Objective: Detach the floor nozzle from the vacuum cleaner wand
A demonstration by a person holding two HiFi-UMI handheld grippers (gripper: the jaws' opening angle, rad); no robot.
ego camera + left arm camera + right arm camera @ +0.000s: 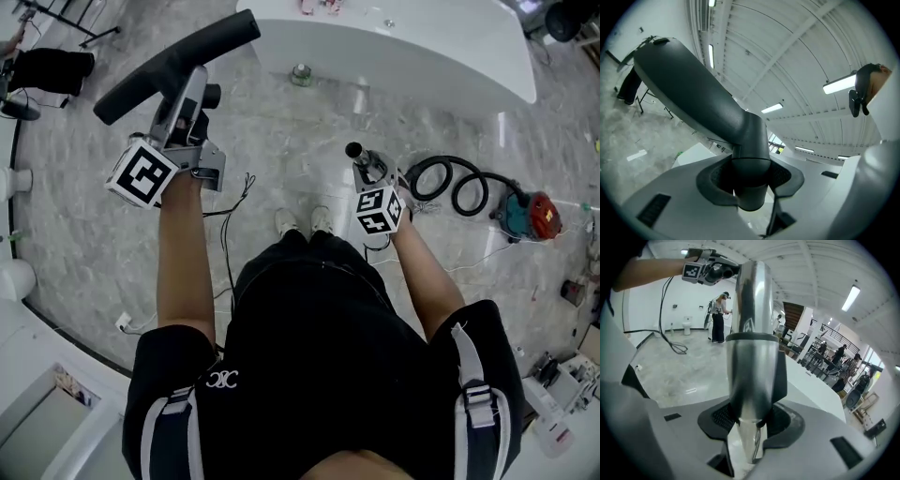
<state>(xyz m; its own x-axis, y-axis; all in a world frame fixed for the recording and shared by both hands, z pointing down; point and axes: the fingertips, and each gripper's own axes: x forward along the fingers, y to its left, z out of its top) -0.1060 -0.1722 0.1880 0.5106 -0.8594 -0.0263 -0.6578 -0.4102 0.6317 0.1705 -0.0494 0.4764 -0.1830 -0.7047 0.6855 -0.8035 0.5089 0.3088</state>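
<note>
Left tool (750,180): jaws part-way apart and clamped on the round neck of the dark grey nozzle (689,89), pads pressing on both sides. In the head view this tool (190,101) is up at the left, above the floor (281,141). The nozzle (169,64) runs as a long bar slanting from lower left to upper right, clear of the floor.

Right tool (752,420): jaws part-way apart and closed on the shiny metal wand (752,333), which stands up between the pads with a dark collar just above the grip. In the head view this tool (361,165) is right of centre, in front of the person's shoes (302,221). Only the dark round end of the wand (354,150) shows above it.

Nozzle and wand are separate and well apart, one in each tool.

The hose (450,183) lies looped on the floor just right of the right tool. It leads to the teal and red vacuum cleaner (527,214), which sits on the floor further right.

A white curved surface (450,56) crosses the top of the head view, beyond both tools.
</note>
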